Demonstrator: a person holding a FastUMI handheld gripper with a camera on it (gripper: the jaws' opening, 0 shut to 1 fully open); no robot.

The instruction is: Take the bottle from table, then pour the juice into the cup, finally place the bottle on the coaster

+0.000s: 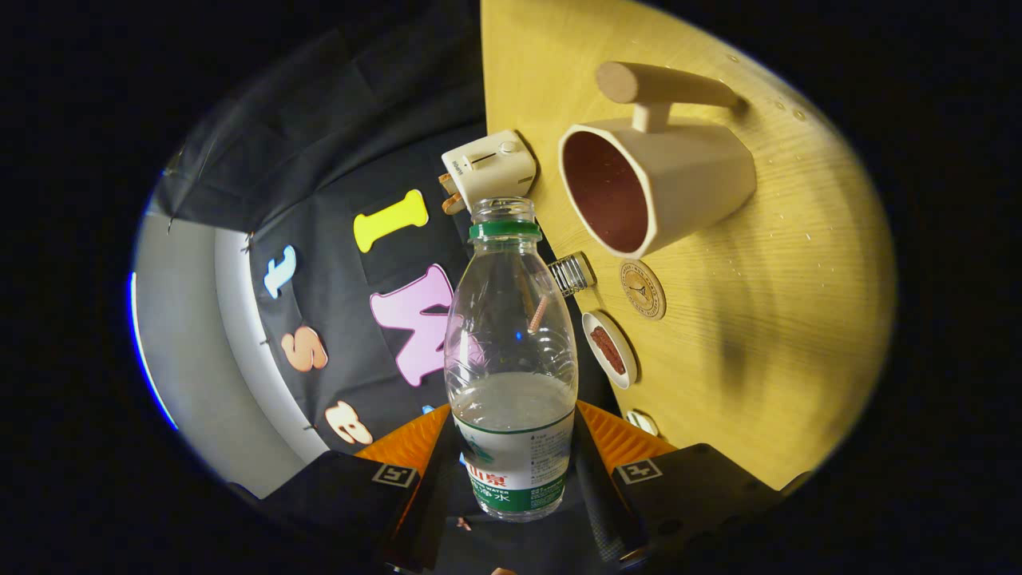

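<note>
Right now I have the bottle [511,359] clamped between my gripper [511,467], both orange fingers [411,447] pressing its labelled lower part from either side. It's a clear plastic bottle with a green neck ring, no cap on its mouth, and clear liquid filling roughly its lower third. My whole view is rolled over, so the wooden table [798,319] stands like a wall beside the bottle. Just beyond the bottle's mouth sits the cup [655,180], a cream mug with a dark red inside and a long wooden handle; its opening faces toward the bottle, but the two are apart. Near the cup's rim lies a round brown coaster [643,289]. Close to that I see a small white dish [610,349] holding something reddish, a ribbed clear lid [572,273], and a white toaster-like toy [489,169].
</note>
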